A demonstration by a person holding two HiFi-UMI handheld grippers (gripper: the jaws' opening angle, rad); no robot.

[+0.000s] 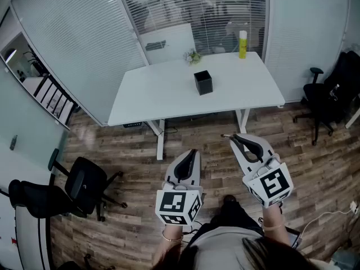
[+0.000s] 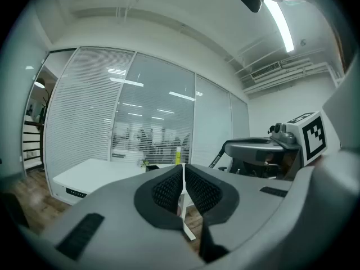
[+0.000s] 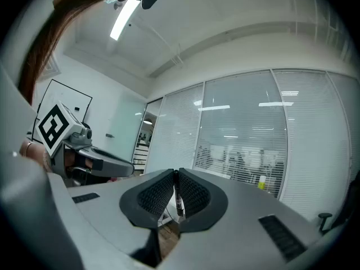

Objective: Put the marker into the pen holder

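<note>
A wood-plank floor (image 1: 129, 156) ran under a white desk (image 1: 169, 89), with a black office chair (image 1: 76, 191) off to the left. Both grippers were held over the floor, well short of the desk. The left gripper (image 1: 191, 152) had its jaws pressed together on nothing. The right gripper (image 1: 235, 138) pinched a dark marker (image 3: 178, 200) between its pads (clearest in the right gripper view). The black pen holder (image 1: 203, 82) stood near the desk's middle, and a yellow bottle (image 1: 242, 44) at its far edge.
</note>
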